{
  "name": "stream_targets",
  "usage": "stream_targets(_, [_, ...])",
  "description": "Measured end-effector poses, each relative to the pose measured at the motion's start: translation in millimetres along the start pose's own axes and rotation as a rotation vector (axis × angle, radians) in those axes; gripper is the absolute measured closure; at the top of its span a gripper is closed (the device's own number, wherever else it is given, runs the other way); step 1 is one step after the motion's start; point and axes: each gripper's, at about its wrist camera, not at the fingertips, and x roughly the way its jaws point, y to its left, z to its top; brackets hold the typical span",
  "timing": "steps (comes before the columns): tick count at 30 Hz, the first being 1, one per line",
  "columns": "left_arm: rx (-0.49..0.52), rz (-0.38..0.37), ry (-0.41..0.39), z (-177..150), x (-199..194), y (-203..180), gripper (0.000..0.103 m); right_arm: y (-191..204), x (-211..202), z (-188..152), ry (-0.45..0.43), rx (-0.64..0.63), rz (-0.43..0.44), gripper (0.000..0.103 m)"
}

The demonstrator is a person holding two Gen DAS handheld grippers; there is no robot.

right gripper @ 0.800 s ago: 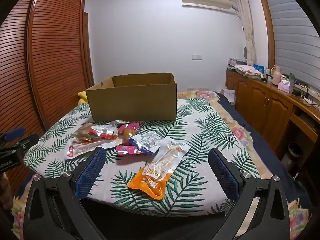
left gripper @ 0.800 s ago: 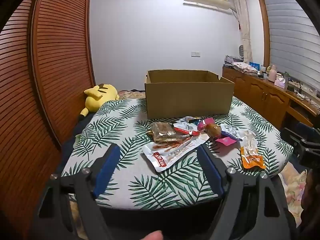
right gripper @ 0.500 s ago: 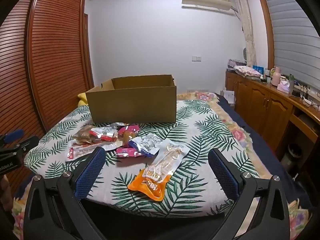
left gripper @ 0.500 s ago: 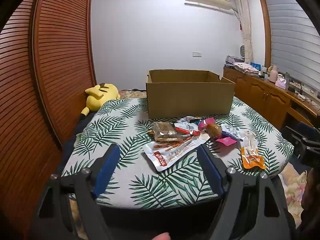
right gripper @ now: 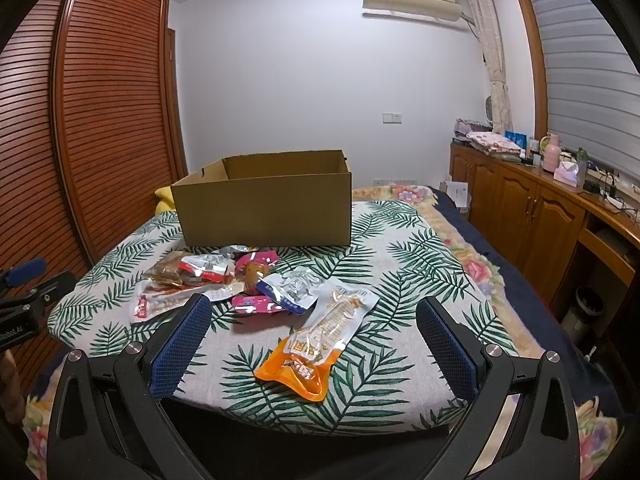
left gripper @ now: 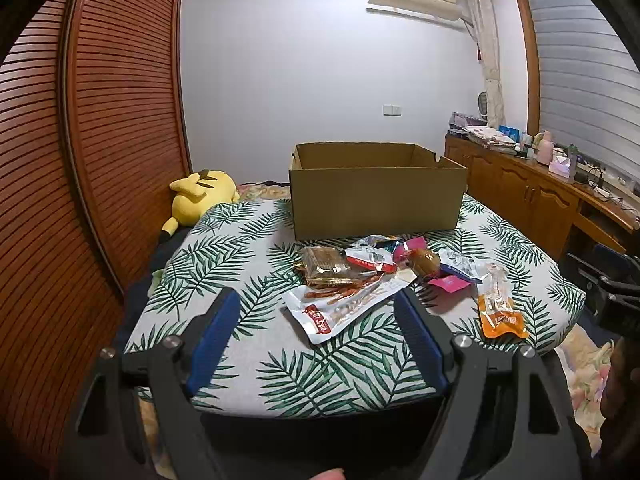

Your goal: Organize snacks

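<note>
Both tools, left [left gripper: 316, 316] and right [right gripper: 314, 330], gape empty at the bed's near edge [right gripper: 280, 420]; box [right gripper: 266, 208] seemingly empty.

Both views eased slightly forward, cardboard box [left gripper: 378, 208] marginally larger, snack pile [right gripper: 224, 280] a touch nearer (nothing on the bed rearranged)

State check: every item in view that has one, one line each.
left gripper: open, holding nothing
right gripper: open, holding nothing
cardboard box: top open, upright on the bed; contents not visible
orange-ended pouch: sealed, lying flat, apart from the pile
white pouch with red label: lying flat at the pile's near edge
snack pile: loose, overlapping, outside the box
</note>
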Motion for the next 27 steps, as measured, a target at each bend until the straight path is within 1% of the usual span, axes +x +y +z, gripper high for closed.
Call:
stream_targets(21, [-0.002,-0.008,-0.028,6,-11,0,0.023,2,0,-3,-0.001,-0.001,0.001,0.0])
stream_targets(27, [-0.003,-0.007,-0.035,7,-13,0,0.023,0,-2,1,-0.003,-0.002,0.0,0.0])
